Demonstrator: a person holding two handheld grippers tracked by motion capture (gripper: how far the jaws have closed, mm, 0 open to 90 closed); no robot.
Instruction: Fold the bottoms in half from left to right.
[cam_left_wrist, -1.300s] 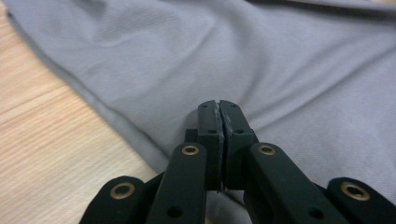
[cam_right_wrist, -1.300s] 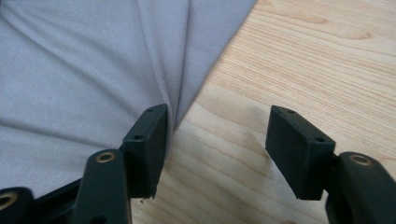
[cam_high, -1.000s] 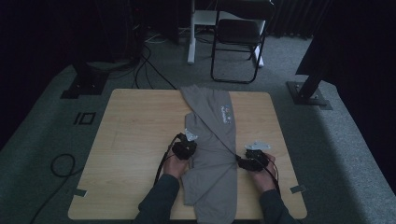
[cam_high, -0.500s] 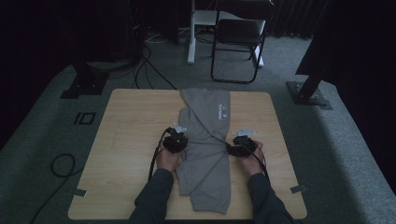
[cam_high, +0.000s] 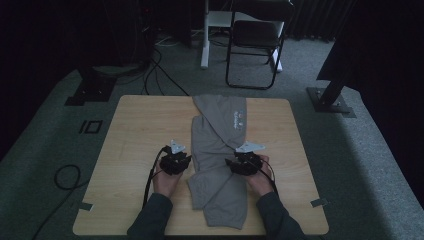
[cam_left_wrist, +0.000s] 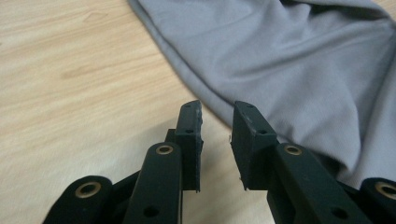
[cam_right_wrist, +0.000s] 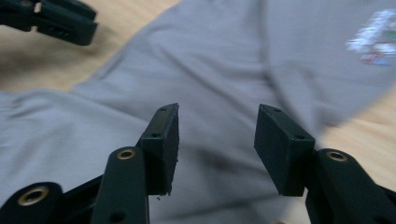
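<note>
The left gripper (cam_high: 175, 161), its jaws just parted and empty, sits just left of the grey garment (cam_high: 218, 150) lying lengthwise mid-bench (cam_high: 135, 125), while the right gripper (cam_high: 245, 162), unclenched though narrowing, hovers over its right edge.

Print on grey garment (cam_right_wrist: 376, 44) smeared by motion blur, illegible. Garment hem (cam_high: 222, 220) partly covered by right sleeve (cam_high: 275, 220). Chair (cam_high: 257, 37) cropped at top edge.
</note>
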